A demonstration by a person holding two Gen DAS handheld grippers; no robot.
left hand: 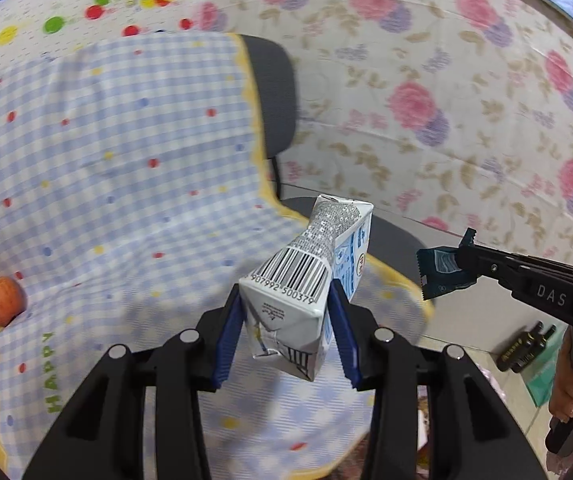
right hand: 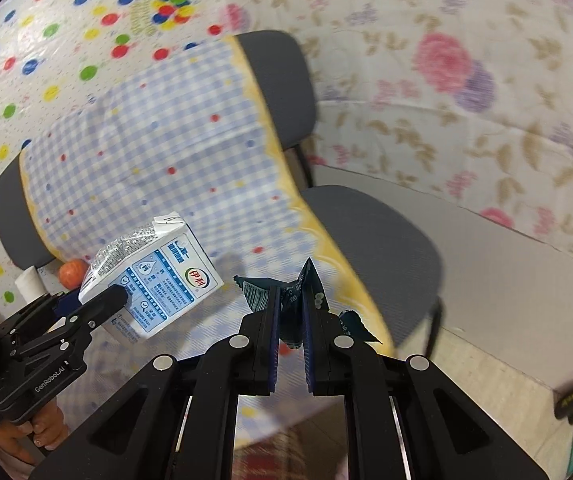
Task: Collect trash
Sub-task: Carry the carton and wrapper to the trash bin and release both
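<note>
1. The left gripper (left hand: 286, 304) pinches a white-and-blue milk carton (left hand: 306, 280) between its blue pads, which press on the two side faces near the carton's base.
2. In the left wrist view the carton's long axis runs forward and upward from the jaws, tilted to the right; the sealed top points away, the barcode face up.
3. The carton is clear of the checked cloth (left hand: 126, 160) draped over the grey chair (left hand: 274, 100).
4. The right gripper (right hand: 290, 304) has its jaws nearly together, clamped on a crumpled dark teal wrapper (right hand: 306, 280), whose torn points stick up past the fingertips.
5. An orange fruit (left hand: 1, 300) lies at the cloth's left edge.
</note>
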